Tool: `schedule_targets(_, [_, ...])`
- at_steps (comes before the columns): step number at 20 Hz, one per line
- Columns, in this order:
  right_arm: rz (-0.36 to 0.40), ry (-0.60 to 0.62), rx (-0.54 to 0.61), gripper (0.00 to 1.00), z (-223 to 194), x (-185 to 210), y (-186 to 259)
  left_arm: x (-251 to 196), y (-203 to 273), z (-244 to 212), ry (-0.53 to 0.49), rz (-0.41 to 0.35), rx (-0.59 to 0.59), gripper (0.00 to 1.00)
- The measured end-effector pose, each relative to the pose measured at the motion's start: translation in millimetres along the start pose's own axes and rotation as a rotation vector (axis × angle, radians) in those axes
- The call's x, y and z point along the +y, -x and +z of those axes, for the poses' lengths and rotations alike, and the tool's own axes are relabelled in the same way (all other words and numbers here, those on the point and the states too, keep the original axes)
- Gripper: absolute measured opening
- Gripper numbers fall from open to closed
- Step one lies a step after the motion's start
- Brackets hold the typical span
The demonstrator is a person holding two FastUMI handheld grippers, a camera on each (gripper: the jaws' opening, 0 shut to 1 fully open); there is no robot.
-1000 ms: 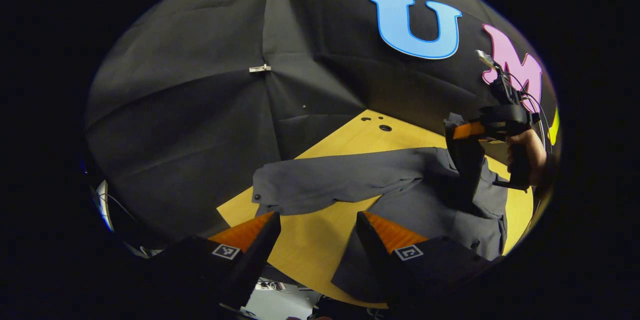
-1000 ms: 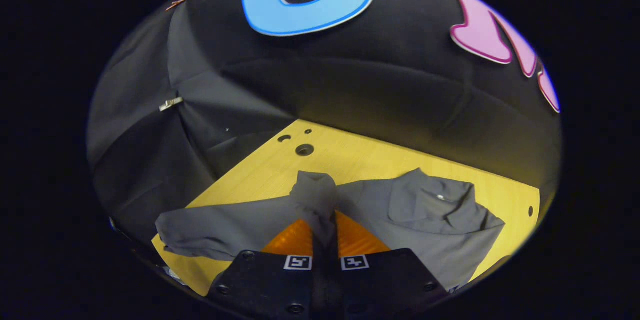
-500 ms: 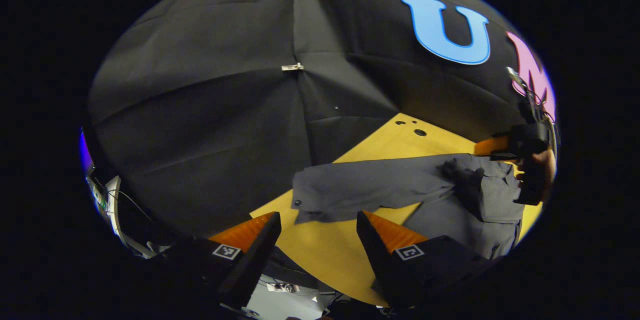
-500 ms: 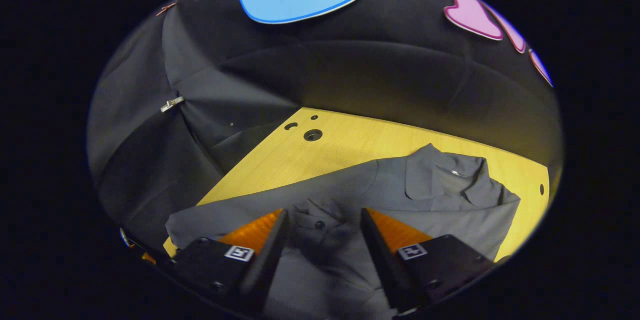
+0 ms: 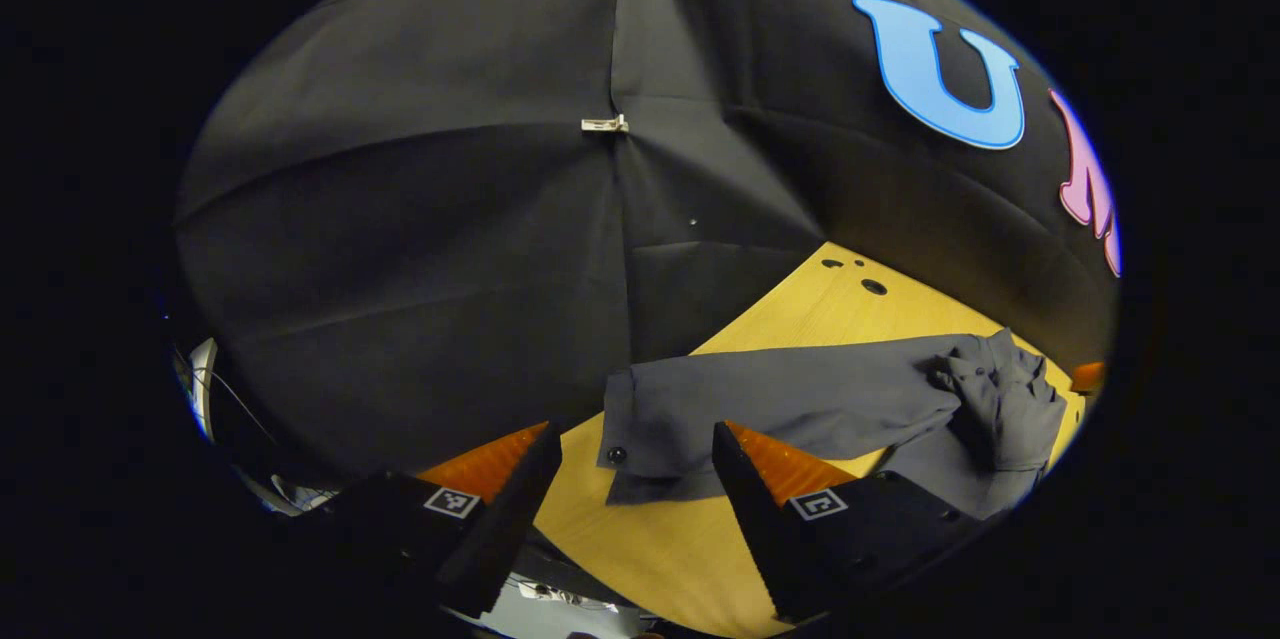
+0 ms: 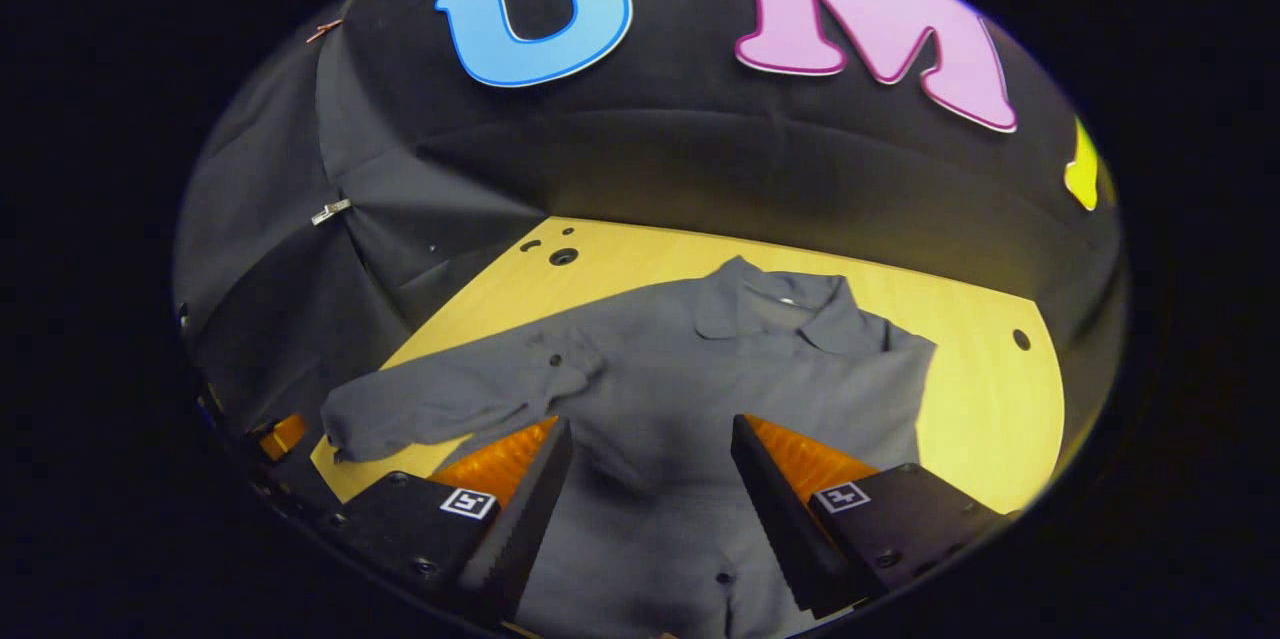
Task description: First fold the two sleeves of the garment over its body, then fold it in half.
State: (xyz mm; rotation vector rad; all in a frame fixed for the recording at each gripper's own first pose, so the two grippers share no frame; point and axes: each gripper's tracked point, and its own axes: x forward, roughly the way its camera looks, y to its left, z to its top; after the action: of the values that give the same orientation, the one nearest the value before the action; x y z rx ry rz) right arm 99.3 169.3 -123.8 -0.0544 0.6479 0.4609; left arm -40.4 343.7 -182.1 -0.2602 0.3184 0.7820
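A dark grey shirt lies flat on the yellow table, collar toward the wall. One sleeve is folded over the body, its cuff bunched on the chest and also visible as a crumpled heap. The other sleeve stretches out flat, and its buttoned cuff lies just ahead of my open left gripper, between the fingers' lines. My right gripper is open above the shirt's lower body and holds nothing.
The black cloth wall closes the table's far sides. Small holes mark the far corner of the table and one hole sits at the right. The table's near-left edge runs just under the left gripper.
The right gripper let go of the sleeve on the shirt's body, opened and drew back. The left gripper moved toward the outstretched sleeve's cuff.
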Motion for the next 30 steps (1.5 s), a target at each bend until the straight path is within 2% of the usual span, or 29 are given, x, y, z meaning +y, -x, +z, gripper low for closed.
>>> schedule_targets(4, [-0.070,-0.027,-0.026,0.99,-18.5,-34.2,49.6,-7.9,-41.9,-14.3,0.039,0.020,0.045,0.96])
schedule_targets(8, [-0.138,-0.092,-0.010,0.99,-53.1,-58.9,92.9,-7.7,-74.7,-20.9,-0.033,0.059,0.062,0.96])
schedule_targets(12, [-0.200,-0.179,0.062,0.99,-96.7,-77.9,112.7,-12.3,-91.8,-39.9,-0.051,0.047,0.134,0.96])
schedule_targets(14, [-0.235,-0.218,0.076,0.99,-105.6,-89.1,120.5,-14.7,-93.3,-40.2,-0.041,0.034,0.124,0.98])
schedule_targets(15, [-0.252,-0.232,0.079,0.99,-108.3,-93.6,123.9,-17.5,-92.2,-44.0,-0.047,0.029,0.132,0.88])
schedule_targets(18, [-0.288,-0.252,0.069,0.99,-107.8,-106.8,135.2,-32.3,-96.1,-45.4,-0.083,-0.019,0.115,0.75])
schedule_targets(21, [-0.321,-0.281,0.065,0.99,-111.4,-120.9,142.9,-38.8,-93.0,-44.8,-0.105,-0.043,0.112,0.36])
schedule_targets(23, [-0.328,-0.318,0.055,0.99,-113.2,-126.4,147.9,-38.9,-94.4,-43.3,-0.153,-0.030,0.119,0.08])
schedule_targets(26, [-0.357,-0.348,0.041,0.99,-119.9,-144.2,151.6,-45.2,-90.9,-38.5,-0.202,-0.031,0.132,0.06])
schedule_targets(30, [-0.368,-0.356,0.068,0.99,-134.7,-166.5,156.9,-65.8,-71.1,-1.4,-0.202,-0.063,0.070,0.05])
